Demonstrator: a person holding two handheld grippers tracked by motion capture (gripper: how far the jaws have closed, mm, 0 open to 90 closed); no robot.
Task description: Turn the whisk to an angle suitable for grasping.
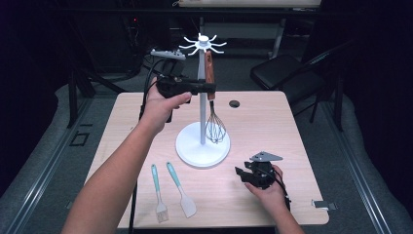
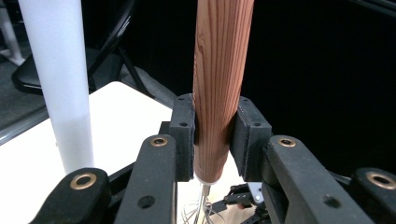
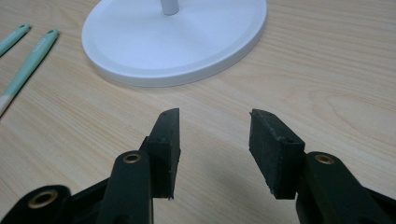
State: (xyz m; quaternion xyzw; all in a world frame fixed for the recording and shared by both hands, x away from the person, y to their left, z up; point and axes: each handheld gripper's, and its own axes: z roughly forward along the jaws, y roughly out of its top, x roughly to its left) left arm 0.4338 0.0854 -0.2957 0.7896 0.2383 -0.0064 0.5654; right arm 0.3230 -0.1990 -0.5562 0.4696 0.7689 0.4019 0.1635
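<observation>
I have the wood-handled wire whisk [image 1: 211, 92] clamped in my left gripper [image 1: 210, 87], raised beside the white pole of the round-based hanging stand [image 1: 202, 146]. The jaws press on the lower end of the handle from both sides, just above the metal collar where the wires start. The top of the handle reaches up to the ring of white hooks [image 1: 203, 45] at the head of the stand, but from the high view I cannot tell whether it already hangs on one or only sits close under it — so I judge the hanging step to be nearly finished, not settled.

What is left, as I read it: get the whisk on its hook, let go, and then deal with the two tools lying flat on the pale wooden table [image 1: 272, 117] below my left forearm — a teal-handled pastry brush [image 1: 159, 195] and a teal-handled pale spatula [image 1: 180, 189], side by side and untouched.

The whisk hangs upright in my grip, its handle a reddish-brown wood with strong straight grain, slightly tapered toward the collar, the balloon of thin steel wires dangling below the pads, just above the stand's base.

My right gripper [image 3: 214, 140] rests low over the table near the base, jaws spread wide with nothing between them
</observation>
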